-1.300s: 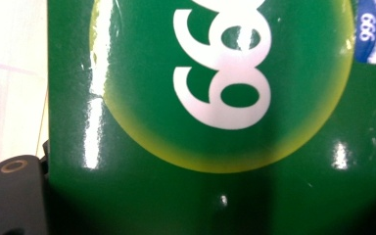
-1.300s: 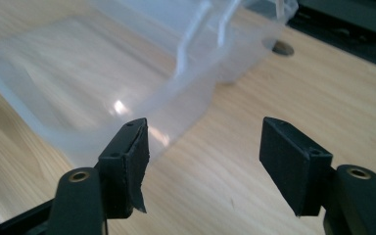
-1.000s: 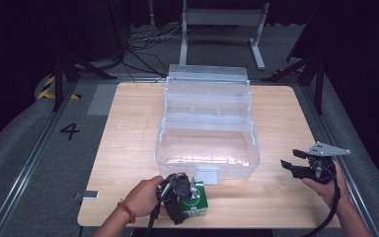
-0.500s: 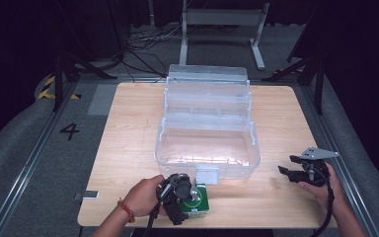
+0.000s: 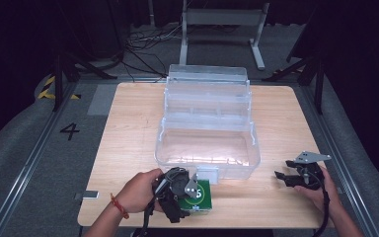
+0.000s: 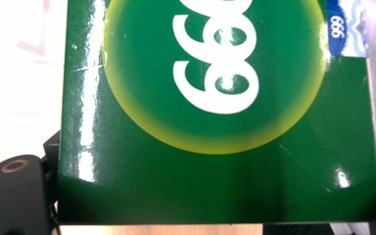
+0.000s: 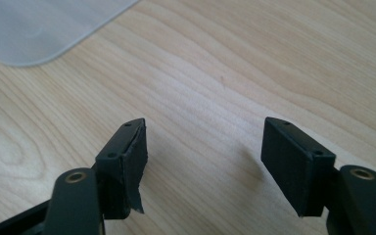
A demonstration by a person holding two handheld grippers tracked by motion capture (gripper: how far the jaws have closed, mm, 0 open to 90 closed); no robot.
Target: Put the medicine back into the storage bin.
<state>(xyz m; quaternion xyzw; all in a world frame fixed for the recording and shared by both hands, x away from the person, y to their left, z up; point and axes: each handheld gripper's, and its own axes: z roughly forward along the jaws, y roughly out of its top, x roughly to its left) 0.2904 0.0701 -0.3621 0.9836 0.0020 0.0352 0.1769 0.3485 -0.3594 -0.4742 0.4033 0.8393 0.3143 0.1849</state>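
The left tool (image 5: 190, 192) grips the light, glossy green box (image 5: 200, 195) across its stiff sides; the right tool (image 5: 287, 177) gapes empty.

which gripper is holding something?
The left gripper: a green box sits between its fingers at the table's near edge. The right gripper is open, with bare wood between its fingers.

The box (image 6: 215, 112) sits between the left gripper's (image 5: 185, 192) jaws, just before the bin (image 5: 207, 143). The right gripper's (image 5: 288, 177) jaws stand apart over the table (image 7: 235, 73) (bin corner beyond, leftward).
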